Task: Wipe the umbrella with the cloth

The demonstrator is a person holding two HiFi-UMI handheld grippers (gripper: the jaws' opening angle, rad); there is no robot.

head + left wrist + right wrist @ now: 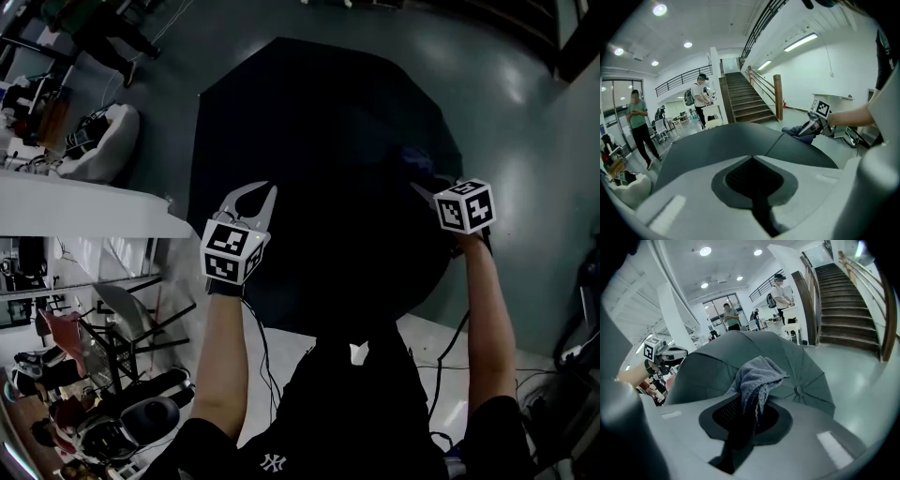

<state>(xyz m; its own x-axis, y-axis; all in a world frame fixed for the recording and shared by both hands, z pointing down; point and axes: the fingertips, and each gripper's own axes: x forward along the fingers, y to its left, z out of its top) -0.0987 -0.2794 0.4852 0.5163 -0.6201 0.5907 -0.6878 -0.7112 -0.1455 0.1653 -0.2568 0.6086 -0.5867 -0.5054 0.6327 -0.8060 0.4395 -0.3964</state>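
Observation:
A big black open umbrella (319, 178) lies canopy-up on the grey floor in front of me. My right gripper (427, 194) is shut on a blue-grey cloth (416, 164) that rests on the canopy's right side. In the right gripper view the cloth (757, 376) bunches up out of the closed jaws of the gripper (757, 401), with the umbrella (801, 362) beyond. My left gripper (257, 200) hovers over the canopy's left edge. Its jaws (752, 159) are shut with nothing between them, above the umbrella (722, 140). The left gripper view also shows the cloth (797, 132).
A white counter (75, 202) and a white beanbag seat (103, 141) stand at the left, with chairs and clutter (122, 403) at the lower left. A staircase (745, 101) rises behind the umbrella. Two people (637, 126) (699, 101) stand further off.

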